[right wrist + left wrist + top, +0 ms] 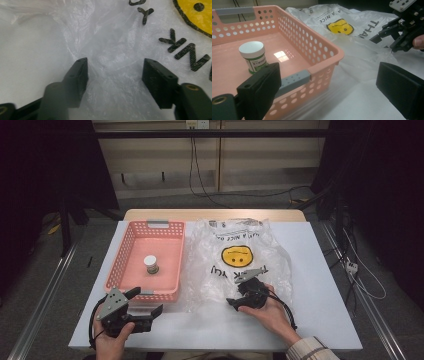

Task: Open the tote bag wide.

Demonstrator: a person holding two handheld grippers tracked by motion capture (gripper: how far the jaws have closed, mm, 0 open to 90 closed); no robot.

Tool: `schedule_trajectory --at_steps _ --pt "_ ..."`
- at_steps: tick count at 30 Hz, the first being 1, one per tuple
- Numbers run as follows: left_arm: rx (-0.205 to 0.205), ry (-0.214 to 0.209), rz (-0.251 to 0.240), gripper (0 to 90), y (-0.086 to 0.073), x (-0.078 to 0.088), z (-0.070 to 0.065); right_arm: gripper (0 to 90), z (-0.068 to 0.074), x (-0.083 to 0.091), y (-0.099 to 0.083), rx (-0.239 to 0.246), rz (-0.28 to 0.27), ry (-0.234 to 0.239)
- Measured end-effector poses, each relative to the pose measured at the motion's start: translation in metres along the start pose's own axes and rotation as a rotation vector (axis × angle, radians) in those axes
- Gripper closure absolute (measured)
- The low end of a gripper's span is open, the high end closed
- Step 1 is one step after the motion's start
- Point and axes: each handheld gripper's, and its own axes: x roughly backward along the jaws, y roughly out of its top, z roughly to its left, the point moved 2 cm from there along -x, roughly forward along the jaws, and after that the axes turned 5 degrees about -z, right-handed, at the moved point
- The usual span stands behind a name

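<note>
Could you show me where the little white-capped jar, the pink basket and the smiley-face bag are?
jar (pixel 252 48): left gripper view, on its white cap.
pink basket (pixel 177 262): high view, on its right wall.
smiley-face bag (pixel 236 255): high view, on the yellow face print.

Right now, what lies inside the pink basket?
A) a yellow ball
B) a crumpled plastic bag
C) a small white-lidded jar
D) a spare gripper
C: a small white-lidded jar stands alone on the floor of the pink basket, while the plastic bag lies beside the basket on the table.

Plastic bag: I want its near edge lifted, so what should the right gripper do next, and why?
Probably close the right gripper fully: its jaws stand apart with a crumpled fold of the plastic bag between them, not yet pinched.
</note>
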Motion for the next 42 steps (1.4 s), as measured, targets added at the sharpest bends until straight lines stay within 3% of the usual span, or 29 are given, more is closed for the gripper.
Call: schedule_trajectory --at_steps 1,10,13,19,30,42 --pt "0.0 -0.002 0.0 5.7 0.0 0.0 0.0 45.4 -0.003 0.001 0.0 0.0 0.001 -0.001" --pt "-0.004 -0.001 0.001 5.7 0.0 -0.001 -0.001 60.0 -0.007 0.002 0.004 -0.031 0.02 -0.028" --pt "-0.004 -0.001 0.002 5.7 0.0 -0.001 -0.001 72.2 -0.009 0.003 0.004 -0.043 0.026 -0.039" --pt "-0.001 0.003 0.001 5.8 0.0 -0.001 -0.001 88.0 -0.01 0.001 0.005 -0.054 0.018 -0.045" --pt "0.005 0.001 -0.003 5.7 0.0 0.0 0.001 90.0 -0.014 0.007 0.007 -0.09 -0.034 -0.056" --pt "-0.002 0.004 0.001 5.8 0.0 0.001 0.001 90.0 -0.016 0.021 0.013 -0.114 -0.112 -0.024"
